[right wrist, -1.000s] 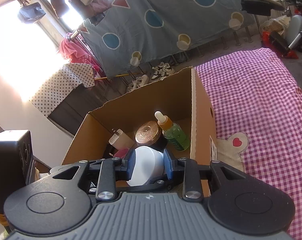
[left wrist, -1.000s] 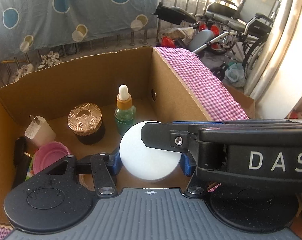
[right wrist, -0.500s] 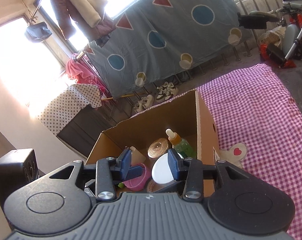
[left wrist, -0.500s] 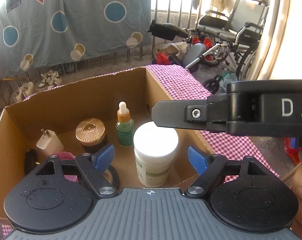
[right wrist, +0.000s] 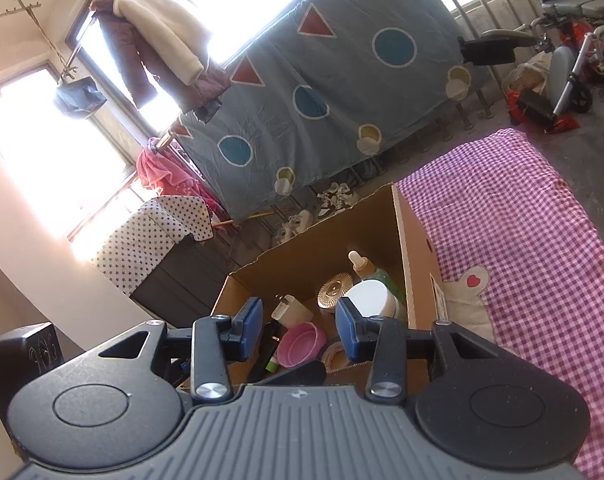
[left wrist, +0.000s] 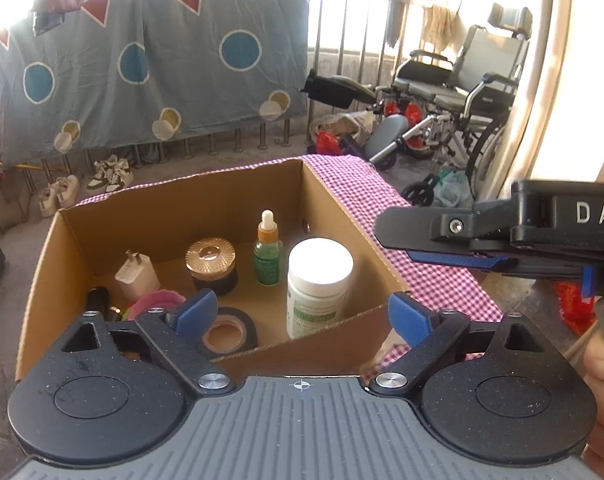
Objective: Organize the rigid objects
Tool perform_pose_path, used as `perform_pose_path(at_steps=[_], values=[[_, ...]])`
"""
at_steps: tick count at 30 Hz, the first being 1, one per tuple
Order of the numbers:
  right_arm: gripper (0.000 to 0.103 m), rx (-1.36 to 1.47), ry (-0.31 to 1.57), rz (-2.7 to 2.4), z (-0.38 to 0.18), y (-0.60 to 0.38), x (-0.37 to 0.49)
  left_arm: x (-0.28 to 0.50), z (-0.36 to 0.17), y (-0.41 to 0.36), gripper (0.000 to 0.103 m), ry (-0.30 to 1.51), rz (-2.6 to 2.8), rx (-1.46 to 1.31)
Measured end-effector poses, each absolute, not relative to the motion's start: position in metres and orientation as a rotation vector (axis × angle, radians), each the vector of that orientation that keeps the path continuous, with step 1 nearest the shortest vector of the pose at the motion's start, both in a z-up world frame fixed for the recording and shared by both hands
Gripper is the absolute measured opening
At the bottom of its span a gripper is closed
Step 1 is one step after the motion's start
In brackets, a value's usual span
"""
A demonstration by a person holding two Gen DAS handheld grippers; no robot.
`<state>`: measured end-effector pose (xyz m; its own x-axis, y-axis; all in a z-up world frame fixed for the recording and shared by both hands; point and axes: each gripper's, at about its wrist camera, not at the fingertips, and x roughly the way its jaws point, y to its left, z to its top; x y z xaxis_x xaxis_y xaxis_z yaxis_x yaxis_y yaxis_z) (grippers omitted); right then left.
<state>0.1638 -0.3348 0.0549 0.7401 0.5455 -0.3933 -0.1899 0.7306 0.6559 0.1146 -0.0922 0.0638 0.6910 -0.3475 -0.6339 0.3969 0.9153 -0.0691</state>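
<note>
A white-lidded jar [left wrist: 318,280] stands upright in the near right corner of the cardboard box [left wrist: 182,200], free of any grip. My left gripper [left wrist: 302,312] hovers above the box's near wall. Its jaws are opening wide with nothing between the pads. My right gripper [left wrist: 398,246] is seen side-on at the right, over the checked cloth. In the right wrist view the right gripper [right wrist: 298,330] is open and empty, and the jar [right wrist: 372,298] and box [right wrist: 416,280] lie beyond it.
The box also holds a green dropper bottle [left wrist: 267,256], a gold-lidded jar [left wrist: 210,260], a white charger [left wrist: 136,276], a tape roll [left wrist: 226,330] and a pink bowl [left wrist: 154,302]. Purple checked cloth [right wrist: 522,220] covers the surface. A wheelchair [left wrist: 462,80] and shoes [left wrist: 110,172] are behind.
The left jaws let go of the white jar and spread wide; the jar now stands in the box. Both grippers drew back and up, and the right jaws widened a little.
</note>
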Motion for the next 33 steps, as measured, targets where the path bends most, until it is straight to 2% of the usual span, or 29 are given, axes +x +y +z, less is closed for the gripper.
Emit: perform_pose_path(at_steps=[8,9,11,16,18,22,33], values=[[0.044,0.586,0.631,0.389,0.053,-0.314,0.134,0.089,0.067,-0.064,0.102,0.673,-0.389,0.072],[0.056,0.577,0.634,0.385,0.053,-0.311,0.130,0.087,0.066,-0.061,0.103,0.674,-0.381,0.071],[0.069,0.553,0.629,0.377,0.052,-0.304,0.123,0.083,0.065,-0.054,0.103,0.677,-0.362,0.067],[0.069,0.489,0.646,0.360,0.053,-0.290,0.111,0.074,0.062,-0.039,0.103,0.675,-0.304,0.082],[0.075,0.471,0.653,0.348,0.053,-0.285,0.108,0.071,0.062,-0.035,0.103,0.679,-0.292,0.087],[0.078,0.436,0.658,0.328,0.054,-0.278,0.105,0.067,0.062,-0.026,0.103,0.668,-0.274,0.093],[0.099,0.367,0.659,0.298,0.054,-0.265,0.100,0.063,0.064,-0.010,0.103,0.680,-0.208,0.066]])
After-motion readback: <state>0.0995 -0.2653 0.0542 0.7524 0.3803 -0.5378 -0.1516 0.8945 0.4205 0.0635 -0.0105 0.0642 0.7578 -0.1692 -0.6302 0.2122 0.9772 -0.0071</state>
